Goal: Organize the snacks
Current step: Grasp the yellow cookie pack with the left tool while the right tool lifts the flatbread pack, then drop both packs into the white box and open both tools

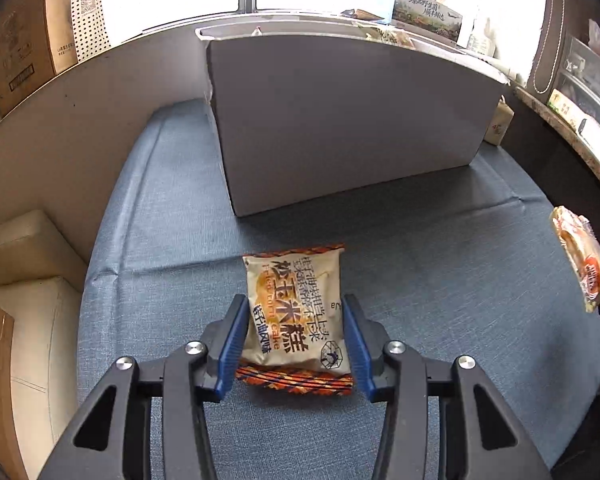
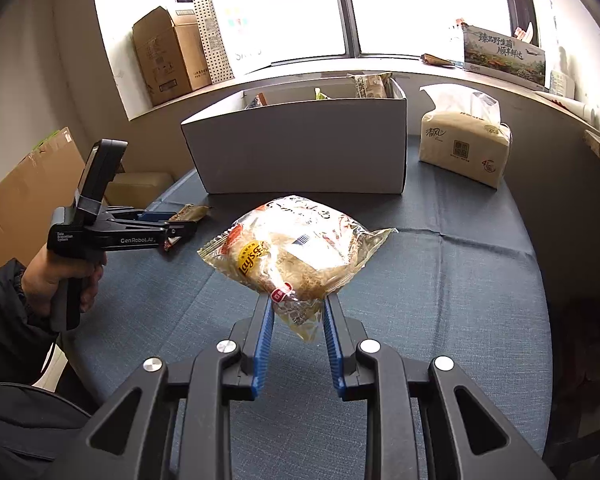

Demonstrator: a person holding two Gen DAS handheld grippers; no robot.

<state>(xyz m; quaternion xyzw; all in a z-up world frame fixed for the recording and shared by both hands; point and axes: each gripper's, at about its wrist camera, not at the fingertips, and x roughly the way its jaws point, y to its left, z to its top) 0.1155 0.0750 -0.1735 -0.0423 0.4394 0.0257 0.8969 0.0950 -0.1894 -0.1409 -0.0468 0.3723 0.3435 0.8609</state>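
Blue tabletop [image 1: 440, 240] holds a half-filled white box [image 2: 300, 148], while the left gripper [image 1: 296, 332] clamps a corn-cake packet [image 1: 296, 308] and the right gripper [image 2: 296, 312] pinches a clear bread bag [image 2: 296, 248], both unboxed.

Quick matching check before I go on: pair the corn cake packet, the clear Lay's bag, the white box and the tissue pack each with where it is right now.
Things:
1. corn cake packet
2. clear Lay's bag
3. white box
4. tissue pack

Places:
A. standing at the back of the blue cloth, snacks showing above its rim
B. lying on the cloth between the left tool's blue fingers
C. on the cloth beside the box, on its right in the right wrist view
D. lifted off the cloth, pinched by the right tool

Pairs: 1-B, 2-D, 3-A, 4-C
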